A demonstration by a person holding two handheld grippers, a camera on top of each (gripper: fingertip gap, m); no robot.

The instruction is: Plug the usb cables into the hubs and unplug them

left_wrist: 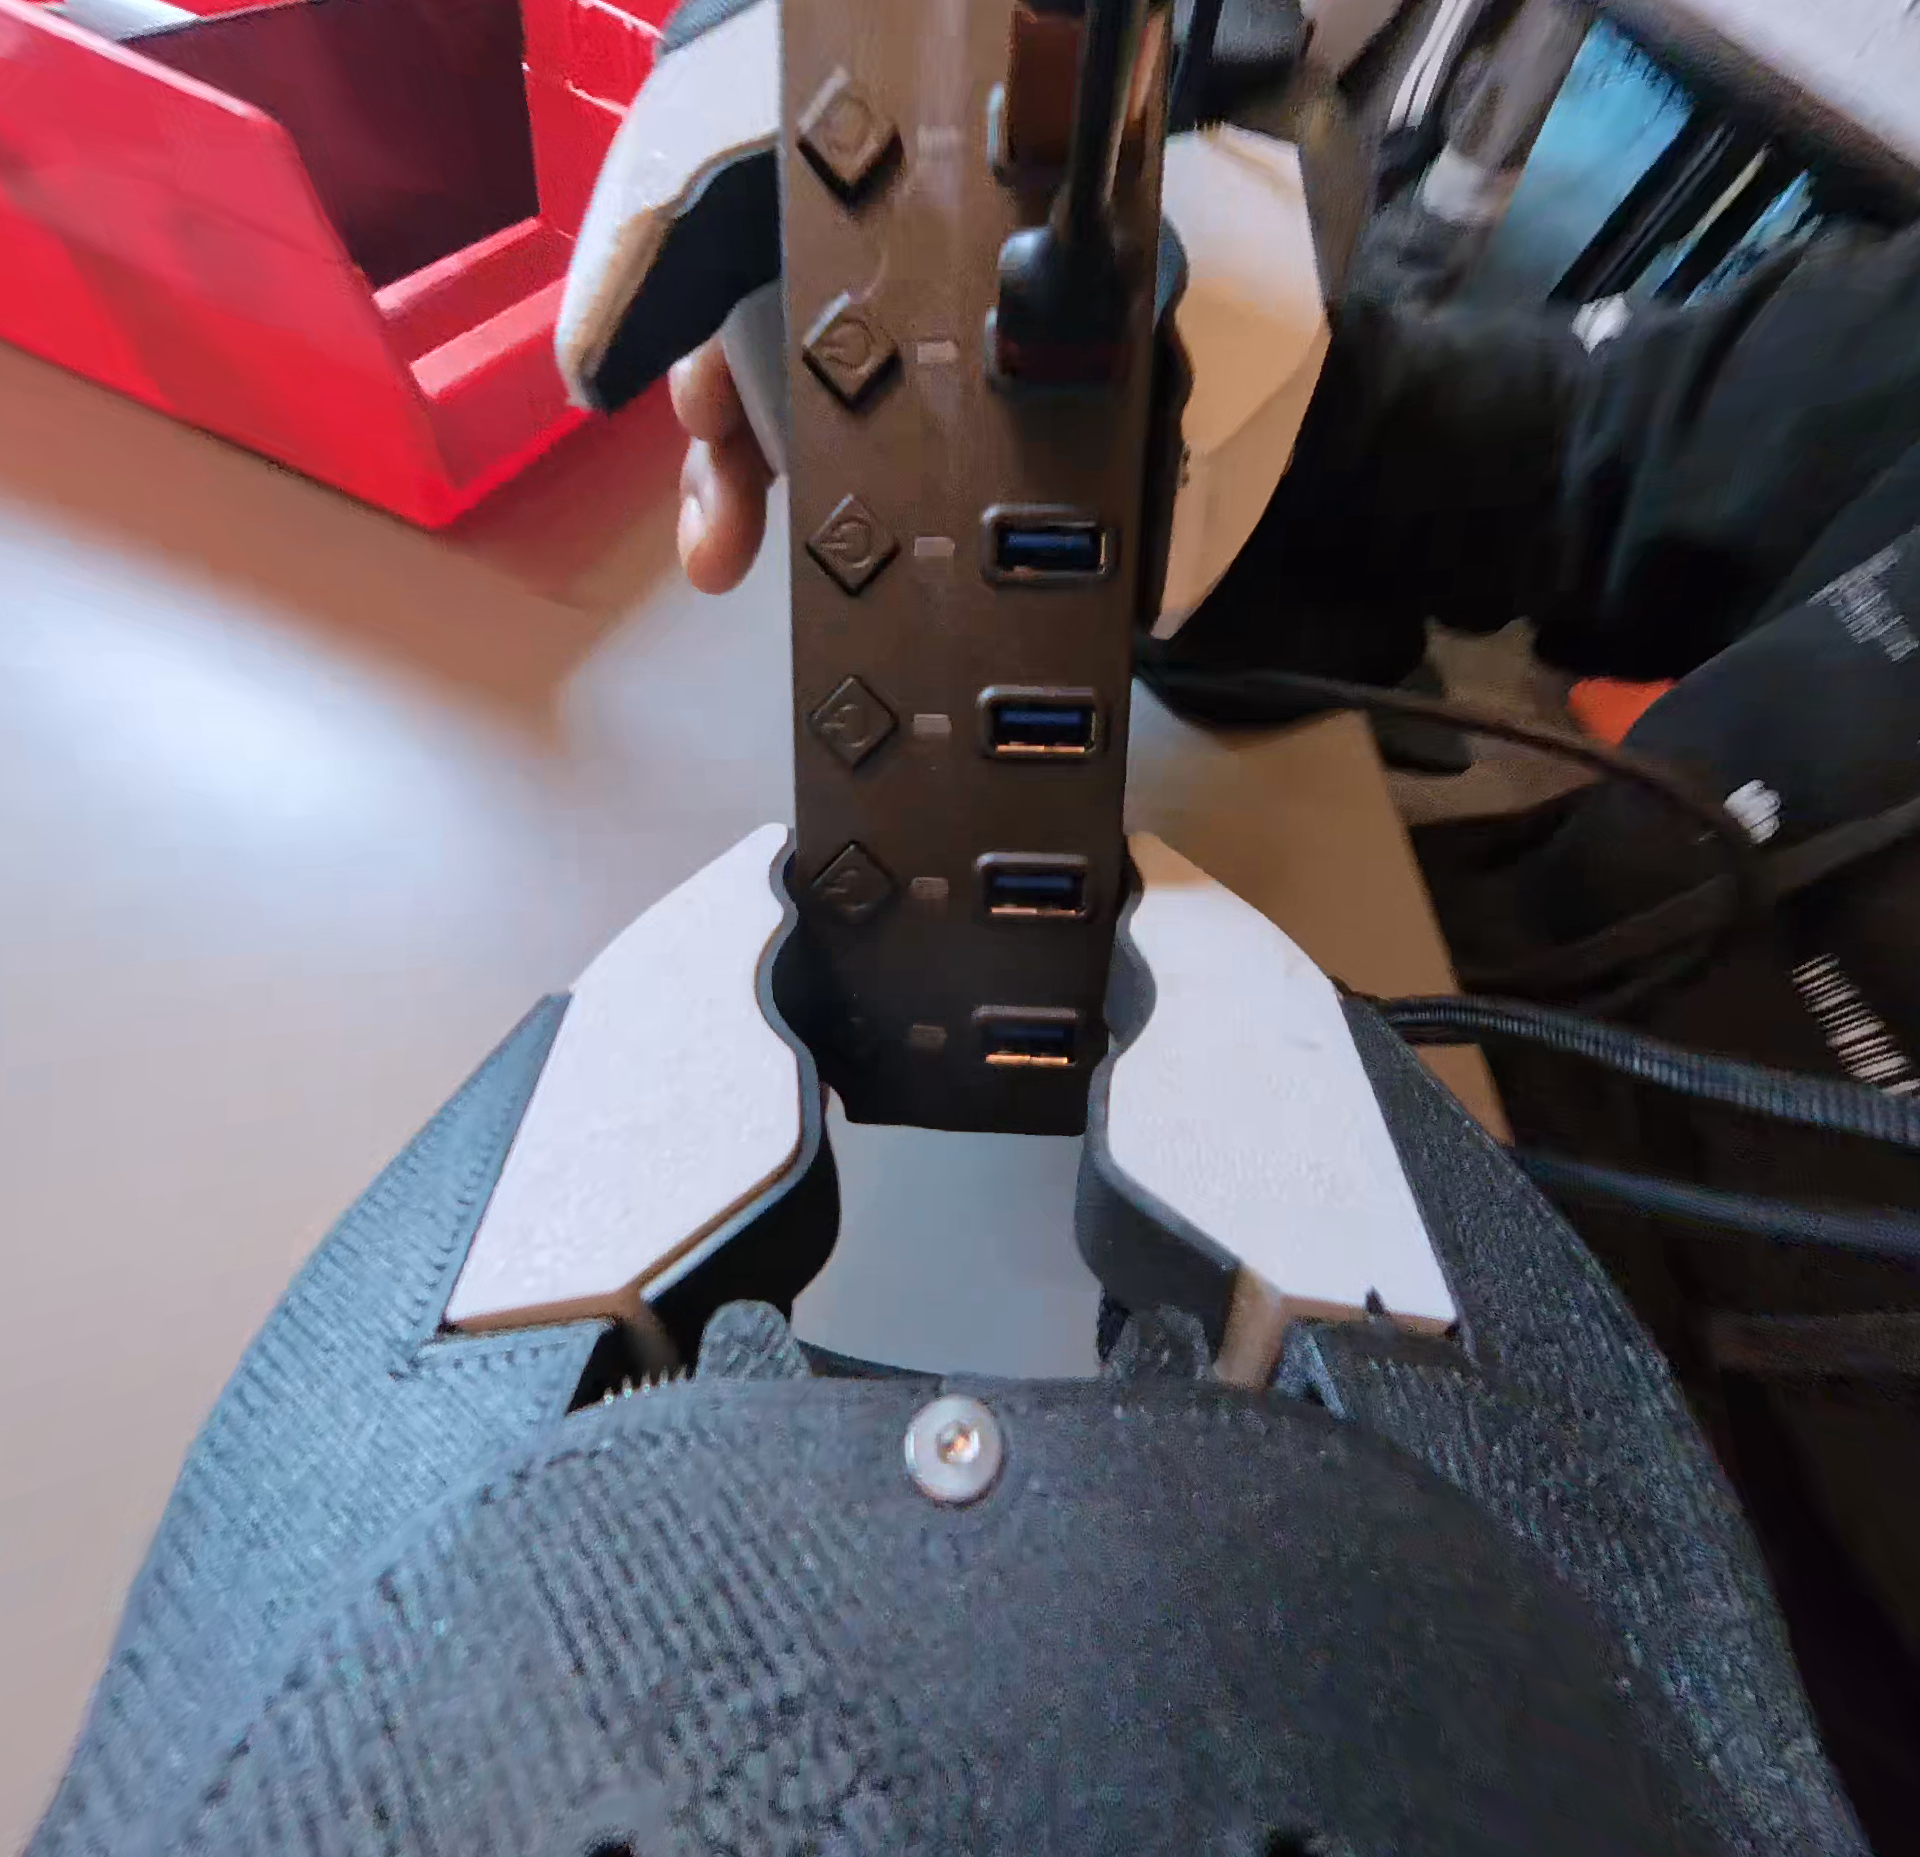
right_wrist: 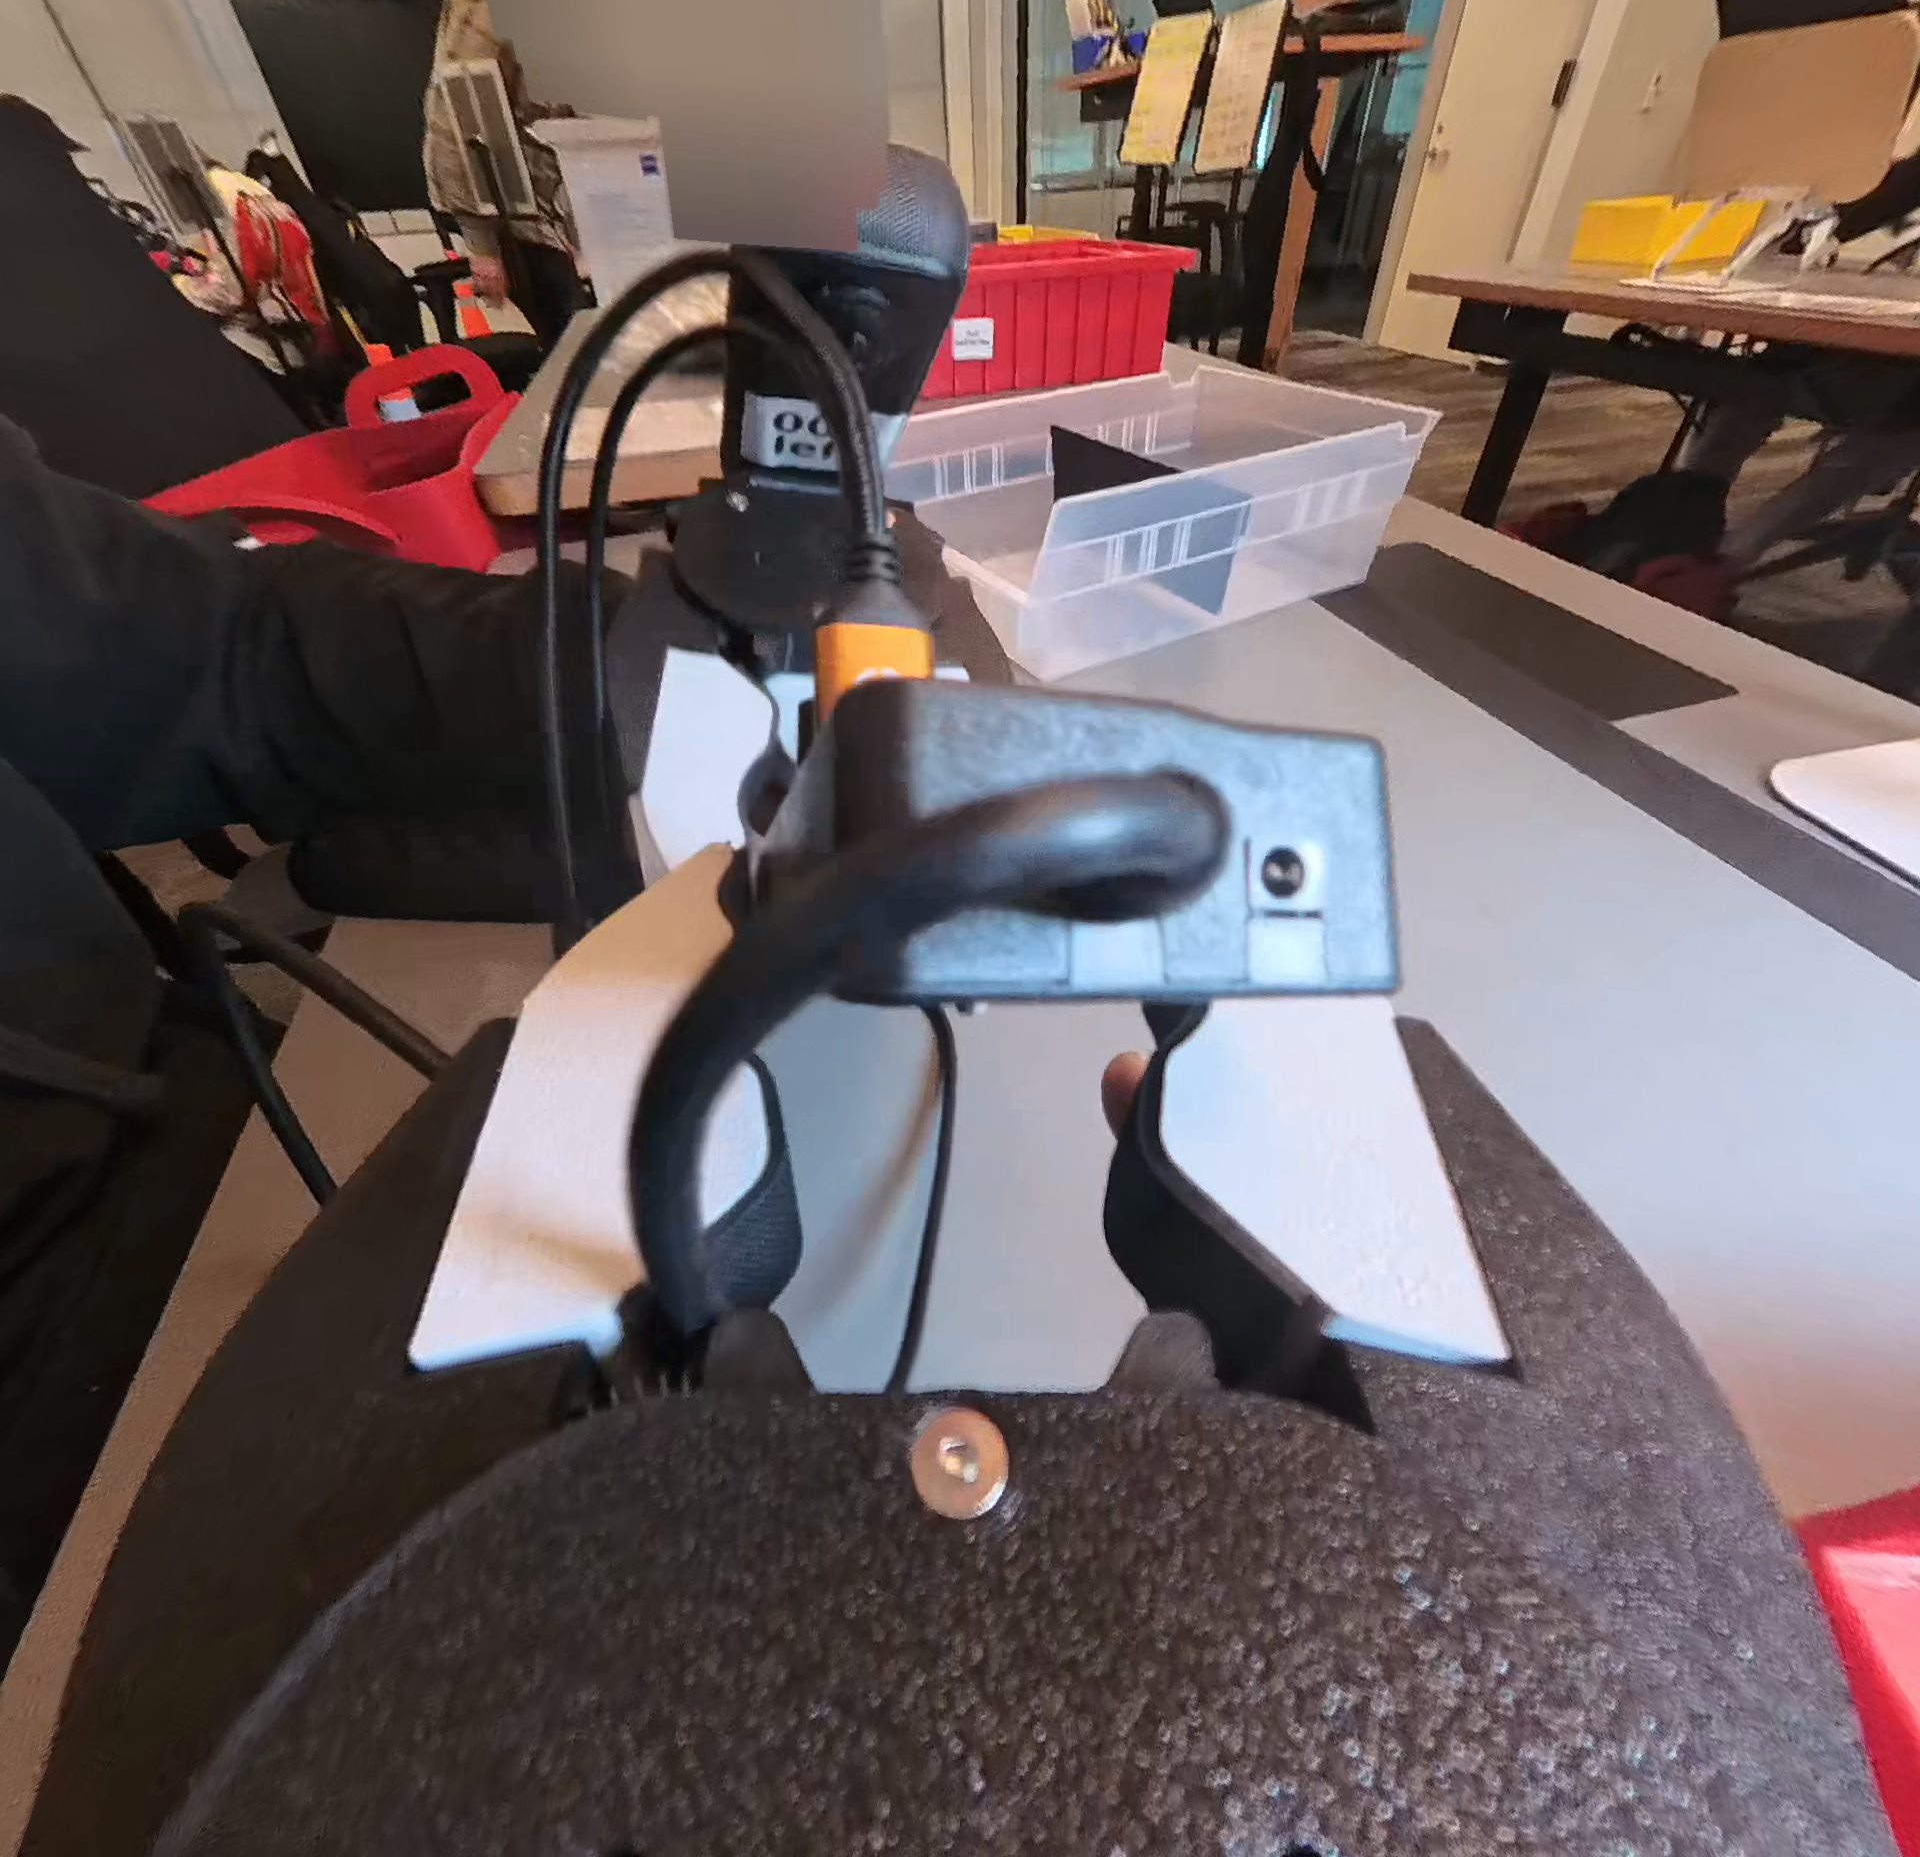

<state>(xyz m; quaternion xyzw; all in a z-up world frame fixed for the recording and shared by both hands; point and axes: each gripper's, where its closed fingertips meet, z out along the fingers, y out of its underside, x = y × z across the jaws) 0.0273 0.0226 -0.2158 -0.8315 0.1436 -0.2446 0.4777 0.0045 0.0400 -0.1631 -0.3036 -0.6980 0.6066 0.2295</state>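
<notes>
Closest in the left wrist view, the left gripper (left_wrist: 956,986) has its jaws closed on the near end of the hub (left_wrist: 956,602), a long black bar running straight up frame centre, ports facing the lens. Four blue ports sit empty; higher up, a black plug (left_wrist: 1049,280) is seated. Upper left is a red bin (left_wrist: 312,249); the right gripper (left_wrist: 665,249) flanks the hub's far part, a fingertip (left_wrist: 717,498) beside it.

Only the right wrist view shows the hub's end face (right_wrist: 1122,851), its own cable (right_wrist: 935,872), an orange plug (right_wrist: 868,654) on top and a clear bin (right_wrist: 1195,519) on the worktop (right_wrist: 1558,976). Right jaws (right_wrist: 966,1080) stand apart beneath the hub; whether they touch it, I cannot tell.
</notes>
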